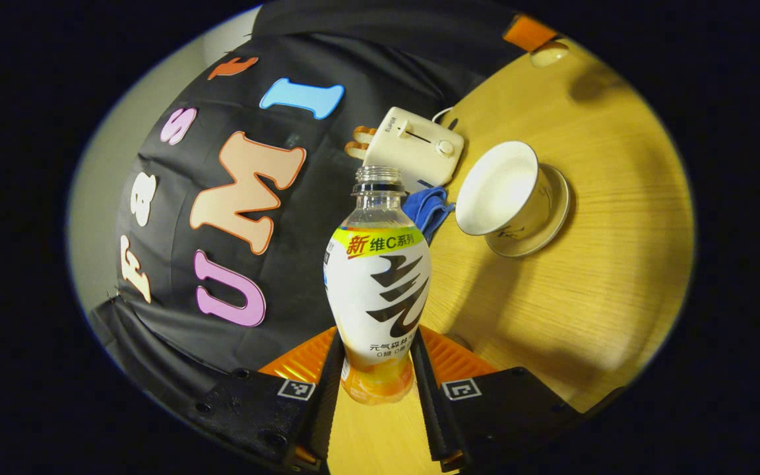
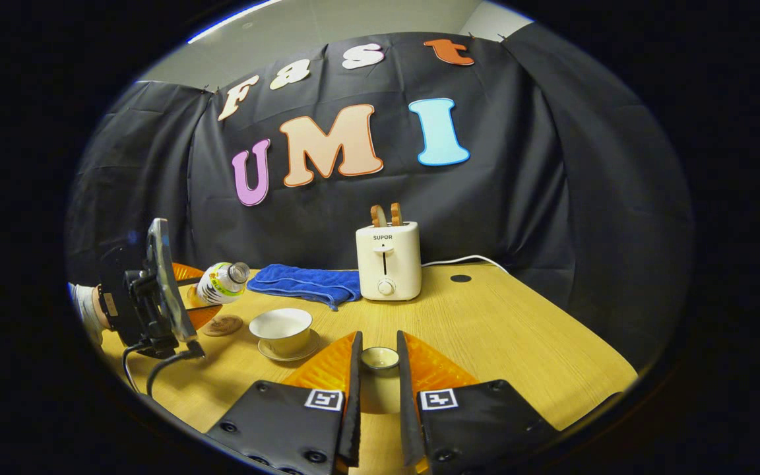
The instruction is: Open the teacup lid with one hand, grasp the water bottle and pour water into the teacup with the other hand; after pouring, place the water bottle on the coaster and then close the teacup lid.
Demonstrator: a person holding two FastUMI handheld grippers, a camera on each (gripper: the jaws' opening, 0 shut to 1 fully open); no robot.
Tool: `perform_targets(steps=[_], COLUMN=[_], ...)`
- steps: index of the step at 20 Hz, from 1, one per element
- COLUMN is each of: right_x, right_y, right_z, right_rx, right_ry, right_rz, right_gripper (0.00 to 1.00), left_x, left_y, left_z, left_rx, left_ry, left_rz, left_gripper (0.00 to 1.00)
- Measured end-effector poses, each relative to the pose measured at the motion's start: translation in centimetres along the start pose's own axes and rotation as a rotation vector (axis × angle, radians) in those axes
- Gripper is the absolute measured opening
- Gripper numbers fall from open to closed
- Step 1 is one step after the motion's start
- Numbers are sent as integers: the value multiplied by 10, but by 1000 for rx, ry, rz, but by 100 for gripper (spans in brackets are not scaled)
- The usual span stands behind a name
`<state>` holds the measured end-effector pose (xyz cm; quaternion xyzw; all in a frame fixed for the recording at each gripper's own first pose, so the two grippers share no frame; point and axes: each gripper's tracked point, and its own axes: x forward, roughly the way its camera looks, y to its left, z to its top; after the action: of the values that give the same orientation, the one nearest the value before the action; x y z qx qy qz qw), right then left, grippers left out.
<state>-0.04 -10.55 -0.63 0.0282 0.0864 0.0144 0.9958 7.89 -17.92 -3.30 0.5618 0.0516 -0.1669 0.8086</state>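
Left claw clamps uncapped bottle | right claw pinches lid | teacup open

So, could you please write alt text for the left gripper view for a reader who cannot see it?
The left gripper has its fingers closed on an uncapped water bottle, tilted over a wooden table. Beyond it stands an open white teacup on its saucer, beside a cream toaster and a blue cloth.
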Motion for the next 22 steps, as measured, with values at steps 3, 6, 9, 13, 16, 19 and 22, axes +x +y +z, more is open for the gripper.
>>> perform_targets(steps=[3, 6, 9, 13, 16, 19, 22], right_x=[0, 1, 0, 0, -3, -2, -2], right_y=[-3, -2, 0, 0, -1, -2, -2], right_z=[-2, -5, -5, -5, -8, -8, -10], right_rx=[-8, -1, -9, -17, -33, -42, -43], right_ry=[0, 6, 5, 8, 15, 16, 18], right_rz=[-1, 10, 16, 19, 24, 22, 24], right_gripper=[28, 28, 29, 29, 27, 28, 28], left_x=[5, 15, 16, 17, 23, 28, 27], left_y=[3, 0, 5, 13, 20, 22, 25], left_z=[-2, -4, -5, -6, -7, -8, -1], left_rx=[110, 200, 271, 392, 486, 537, 599], left_ry=[20, 43, 58, 58, 77, 91, 83], left_rz=[-2, -9, -3, 16, 15, 13, 25], left_gripper=[55, 52, 52, 52, 52, 53, 52])
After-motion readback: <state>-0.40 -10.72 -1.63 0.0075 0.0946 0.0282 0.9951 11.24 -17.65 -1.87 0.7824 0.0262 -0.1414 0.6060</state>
